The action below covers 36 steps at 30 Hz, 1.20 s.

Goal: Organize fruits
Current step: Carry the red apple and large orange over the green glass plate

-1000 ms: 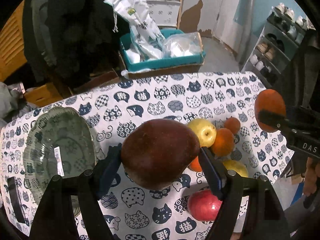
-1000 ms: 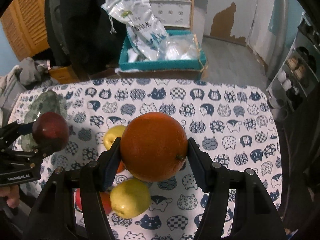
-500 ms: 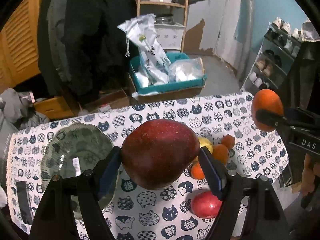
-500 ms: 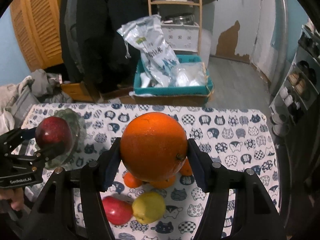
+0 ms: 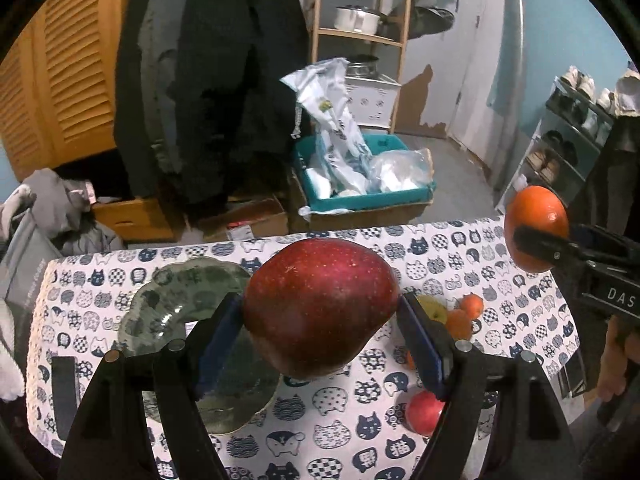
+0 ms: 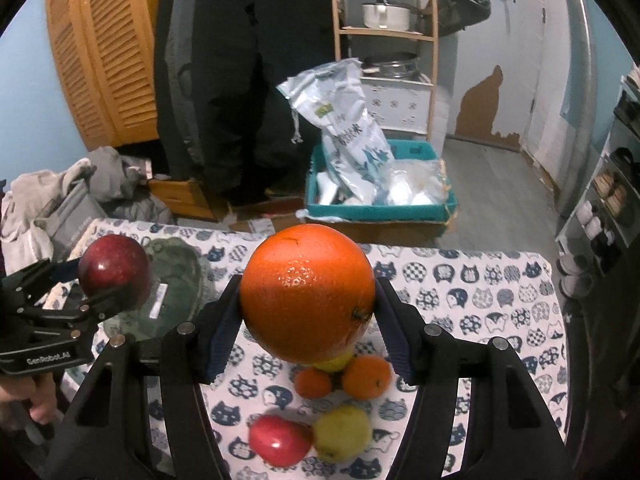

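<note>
The left claw [image 5: 320,332] is clamped on a dark red apple [image 5: 320,304], held above the surface [image 5: 360,440] beside the glass plate [image 5: 168,312]. The right claw [image 6: 306,328] grips an orange [image 6: 307,296] over the remaining fruit pile. Only the right view shows the yellow apple [image 6: 342,432] beside the red one [image 6: 280,440].

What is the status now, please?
Left gripper shut on dark red apple. Right gripper shut on orange. Both held above table; glass bowl unobstructed.
</note>
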### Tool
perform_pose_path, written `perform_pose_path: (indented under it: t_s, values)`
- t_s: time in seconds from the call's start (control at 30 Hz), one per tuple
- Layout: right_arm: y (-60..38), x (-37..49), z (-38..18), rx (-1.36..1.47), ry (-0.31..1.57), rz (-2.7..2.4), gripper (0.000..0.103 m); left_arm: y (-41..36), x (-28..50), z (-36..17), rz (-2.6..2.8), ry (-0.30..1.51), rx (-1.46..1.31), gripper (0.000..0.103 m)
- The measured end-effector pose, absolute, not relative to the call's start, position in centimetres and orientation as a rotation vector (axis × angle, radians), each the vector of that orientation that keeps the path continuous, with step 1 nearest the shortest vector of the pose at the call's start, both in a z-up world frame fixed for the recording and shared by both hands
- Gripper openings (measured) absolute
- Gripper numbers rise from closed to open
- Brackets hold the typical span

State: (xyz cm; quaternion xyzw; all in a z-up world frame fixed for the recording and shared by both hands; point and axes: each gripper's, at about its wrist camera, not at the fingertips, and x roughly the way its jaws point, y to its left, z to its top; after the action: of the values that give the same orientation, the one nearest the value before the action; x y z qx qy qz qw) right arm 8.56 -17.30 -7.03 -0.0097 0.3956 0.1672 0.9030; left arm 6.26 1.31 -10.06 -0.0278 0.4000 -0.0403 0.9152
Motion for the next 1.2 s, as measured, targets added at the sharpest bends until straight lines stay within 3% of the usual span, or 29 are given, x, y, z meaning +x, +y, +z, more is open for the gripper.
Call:
perform_pose_path:
  t_s: [0.8,1.2]
  values:
    - [-5.2,10.9,-8.2,-0.056,0.863,0.521,0.063,11.6,4.7,-10.8,0.102,0.825,-0.152,0.080]
    - [2.2,12.3,-11.6,-0.081,0.957,0.611,0.064,16.4,5.7,-15.0,0.190,0.917,-0.200,0.080]
